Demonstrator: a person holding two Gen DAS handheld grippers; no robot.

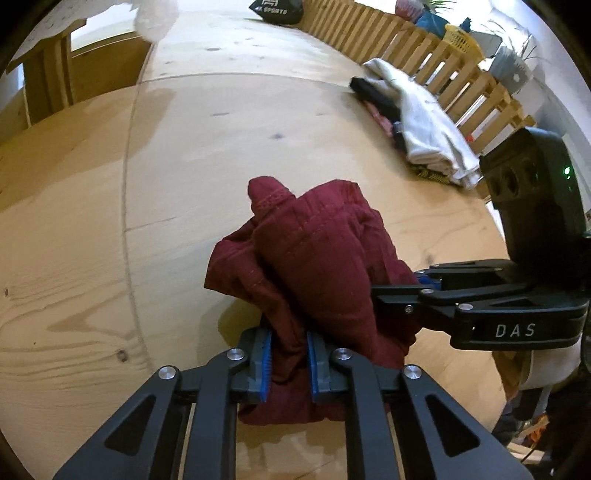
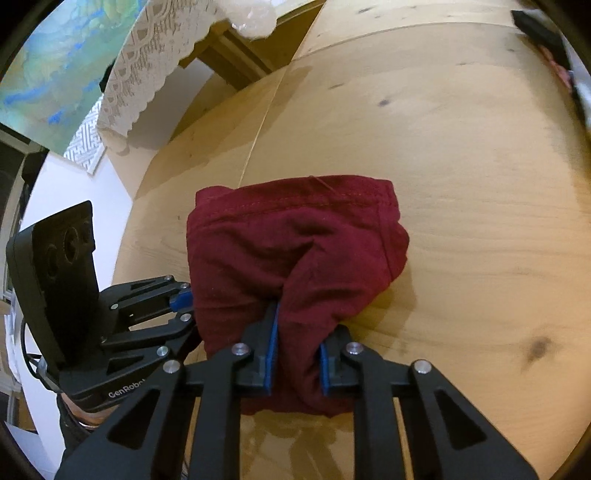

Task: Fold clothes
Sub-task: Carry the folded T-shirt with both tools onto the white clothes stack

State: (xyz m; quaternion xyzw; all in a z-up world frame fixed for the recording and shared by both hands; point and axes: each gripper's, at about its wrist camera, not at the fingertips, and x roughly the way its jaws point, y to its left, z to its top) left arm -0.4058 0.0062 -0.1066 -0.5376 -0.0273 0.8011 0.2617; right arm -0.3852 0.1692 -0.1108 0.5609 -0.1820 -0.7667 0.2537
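Note:
A dark red garment lies bunched on the wooden table. My left gripper is shut on its near edge, the cloth pinched between the blue pads. The right gripper comes in from the right and bites the same garment at its right side. In the right wrist view the red garment is folded over with a stitched hem along its far edge, and my right gripper is shut on a gathered fold. The left gripper grips the cloth's left side there.
A pile of folded clothes, white cloth on top, sits at the table's far right beside a wooden slat fence. A black bag lies at the far end. A lace-edged cloth hangs over a wooden frame beyond the table's left edge.

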